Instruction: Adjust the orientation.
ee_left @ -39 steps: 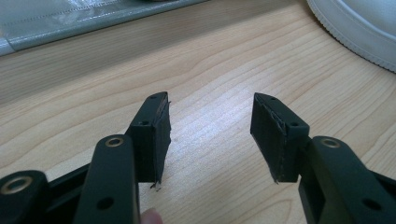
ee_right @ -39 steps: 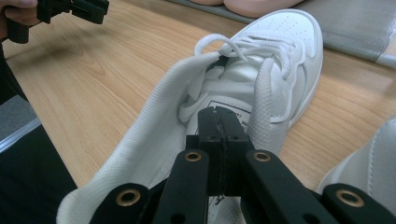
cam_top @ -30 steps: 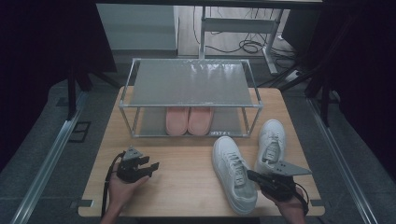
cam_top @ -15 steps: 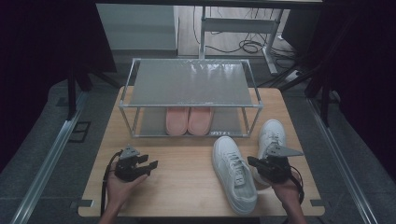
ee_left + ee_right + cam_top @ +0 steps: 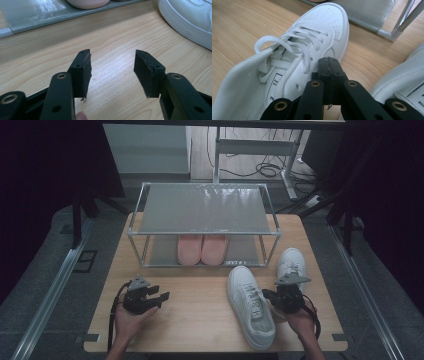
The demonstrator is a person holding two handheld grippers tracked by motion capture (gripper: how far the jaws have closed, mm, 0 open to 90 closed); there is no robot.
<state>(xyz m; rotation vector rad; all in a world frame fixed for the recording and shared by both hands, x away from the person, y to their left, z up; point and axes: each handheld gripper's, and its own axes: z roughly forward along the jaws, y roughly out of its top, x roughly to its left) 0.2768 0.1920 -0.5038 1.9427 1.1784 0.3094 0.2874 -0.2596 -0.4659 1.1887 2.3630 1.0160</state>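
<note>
Two white sneakers lie on the right of the wooden table [image 5: 200, 315]. The larger-looking one [image 5: 250, 307] points toward the rack; the other [image 5: 292, 262] sits farther right. My right gripper [image 5: 266, 295] hovers between them, shut with nothing in it. In the right gripper view its closed tips [image 5: 328, 60] rest beside the laced sneaker [image 5: 312, 37], with the second sneaker's collar [image 5: 402, 77] at the right. My left gripper [image 5: 161, 294] is open over bare wood at the front left. Its jaws [image 5: 112, 53] stand wide apart, and a sneaker's edge [image 5: 190, 22] shows at the upper right.
A metal two-level shoe rack [image 5: 205, 207] stands mid-table at the back. A pair of pink slippers [image 5: 202, 249] sits on its lower shelf. Its right leg [image 5: 404, 17] is close beyond the sneaker's toe. Bare wood lies between the two grippers.
The right gripper has moved away from the table's front edge and slightly left, in between the two sneakers. The left gripper has hardly moved.
</note>
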